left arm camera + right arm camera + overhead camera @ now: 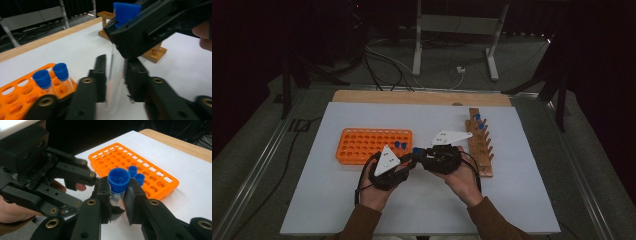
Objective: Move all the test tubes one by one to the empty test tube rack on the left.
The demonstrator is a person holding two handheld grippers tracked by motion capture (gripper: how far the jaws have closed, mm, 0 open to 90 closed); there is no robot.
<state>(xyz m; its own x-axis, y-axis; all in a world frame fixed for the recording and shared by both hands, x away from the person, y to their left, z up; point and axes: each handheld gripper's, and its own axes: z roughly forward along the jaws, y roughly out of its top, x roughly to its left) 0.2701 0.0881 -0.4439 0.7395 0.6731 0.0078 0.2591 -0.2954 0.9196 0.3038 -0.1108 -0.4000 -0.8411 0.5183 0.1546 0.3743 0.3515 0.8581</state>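
— Where's the tube (115, 75) right now?

— I have it in mid-air between my two hands, just in front of the orange rack (362, 145), above the white table (512, 200). My right gripper (117, 195) is clamped on it just under the blue cap (119, 179). My left gripper (115, 77) has its jaws closed around the clear body lower down, so both hold it at once.

— Which way does it run?

— In the left gripper view its long axis stands roughly upright between my jaws, cap end up, rounded bottom hanging just below the pads. The right gripper comes in across the top of it.

— So which hand matters next?

— The left, I think. It sits nearer the rack, where two capped tubes (51, 76) already stand in a corner. If the right lets go, the left can carry the tube over.

— What does the tube look like?

— Thin clear plastic, apparently empty, slightly blurred. The wooden rack (479, 145) with two more blue caps lies well apart, beyond my right hand (462, 180).
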